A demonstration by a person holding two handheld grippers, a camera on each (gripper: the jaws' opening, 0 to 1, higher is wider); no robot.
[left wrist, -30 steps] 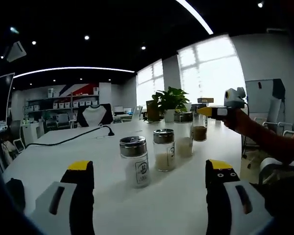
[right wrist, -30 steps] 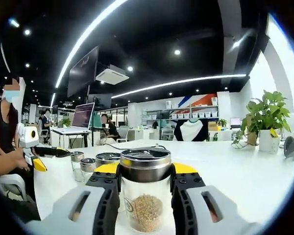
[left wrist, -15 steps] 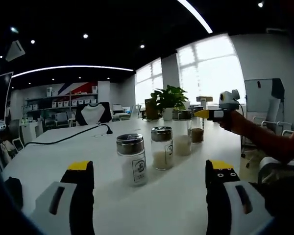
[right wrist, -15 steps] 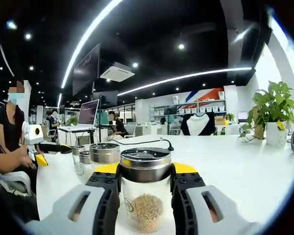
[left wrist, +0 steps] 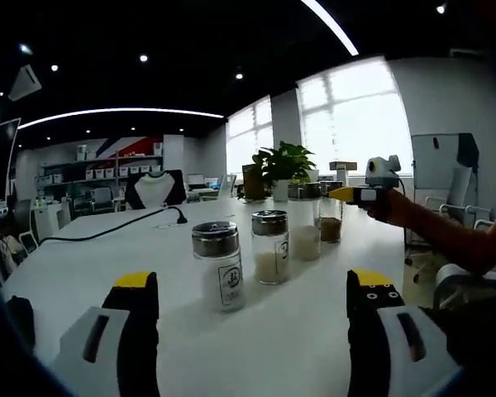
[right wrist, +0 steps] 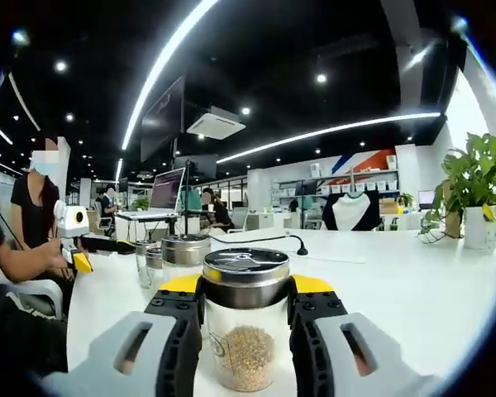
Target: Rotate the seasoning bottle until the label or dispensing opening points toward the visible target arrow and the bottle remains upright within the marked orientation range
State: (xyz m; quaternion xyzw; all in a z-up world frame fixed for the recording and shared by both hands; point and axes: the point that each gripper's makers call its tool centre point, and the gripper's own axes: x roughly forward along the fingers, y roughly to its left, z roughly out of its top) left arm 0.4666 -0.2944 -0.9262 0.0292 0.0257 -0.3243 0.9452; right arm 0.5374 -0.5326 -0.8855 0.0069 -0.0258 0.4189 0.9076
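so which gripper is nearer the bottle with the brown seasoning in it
Right. The right gripper has its jaws shut on the brown seasoning bottle. The left gripper stands open at the near end of the row, with three other bottles between it and that one.

A: What colour is the seasoning bottle?
B: Clear glass, silver cap, tan-brown grains inside.
A: And the right gripper?
B: Black jaws tipped yellow, on grey bodies. The left gripper has the same black, yellow and grey.
A: The other jars?
B: The nearest jar holds white powder, with a white label printed in dark characters. The table is white, and the plant is green.
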